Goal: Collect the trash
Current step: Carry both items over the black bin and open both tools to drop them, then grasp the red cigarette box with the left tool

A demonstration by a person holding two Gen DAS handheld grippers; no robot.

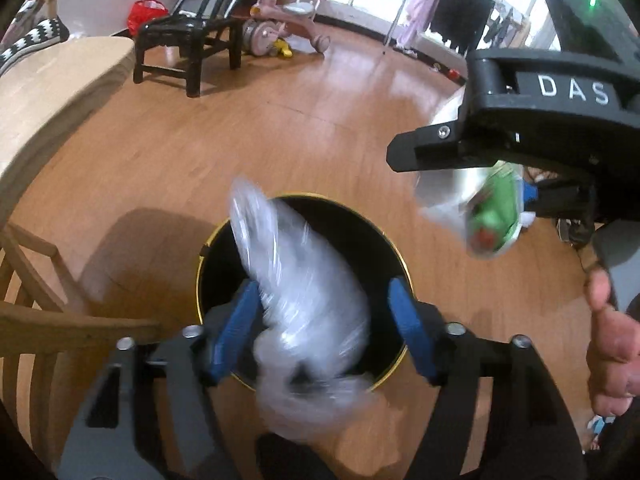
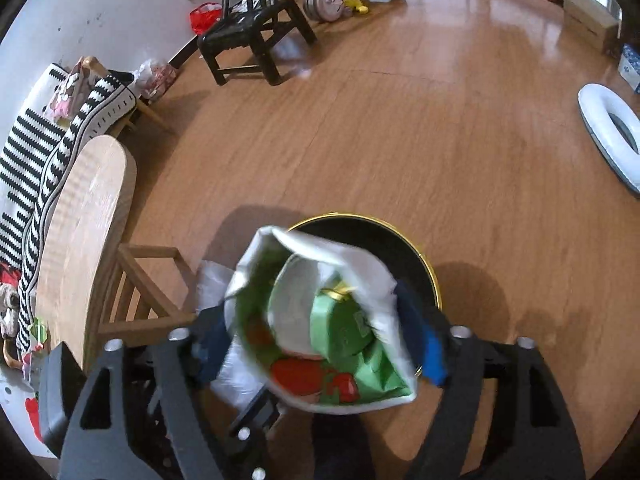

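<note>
A black round bin (image 1: 344,220) with a gold rim stands on the wood floor below both grippers. My left gripper (image 1: 322,292) is open over it. A blurred clear plastic bag (image 1: 296,280) lies between its blue pads (image 1: 408,320), close to the left one and apart from the right one, reaching down into the bin. My right gripper (image 2: 316,320) is open above the bin (image 2: 404,252). A blurred white and green printed package (image 2: 340,328) sits loose between its fingers. In the left wrist view that package (image 1: 496,216) hangs under the right gripper.
A light wooden table (image 2: 88,208) and a wooden chair (image 2: 140,280) stand left of the bin. A black stool (image 1: 180,40) and pink ride-on toys are farther back. A white ring (image 2: 608,132) lies on the floor at right. A person's thumb (image 1: 616,344) shows at right.
</note>
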